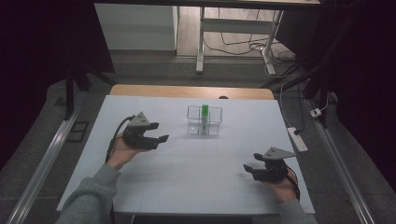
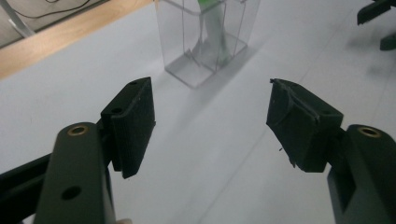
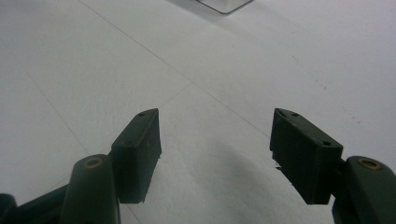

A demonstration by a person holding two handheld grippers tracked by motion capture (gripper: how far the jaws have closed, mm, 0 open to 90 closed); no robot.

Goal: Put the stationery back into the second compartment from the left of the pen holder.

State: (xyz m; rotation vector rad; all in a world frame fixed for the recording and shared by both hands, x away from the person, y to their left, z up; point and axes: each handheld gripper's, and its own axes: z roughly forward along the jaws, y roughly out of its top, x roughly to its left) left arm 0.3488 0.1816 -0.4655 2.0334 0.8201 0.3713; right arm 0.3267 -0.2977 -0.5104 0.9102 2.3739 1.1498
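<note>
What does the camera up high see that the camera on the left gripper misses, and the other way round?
High view alone: the whole white table, the person's grey sleeves, both black two-jaw grippers from outside, the left gripper and the right gripper, plus a white power strip on the floor.

Left gripper view alone: its own jaw pads close up, standing apart with nothing between them.

Both: the clear plastic compartment box holding a green-capped tube, ahead of the left gripper.
</note>
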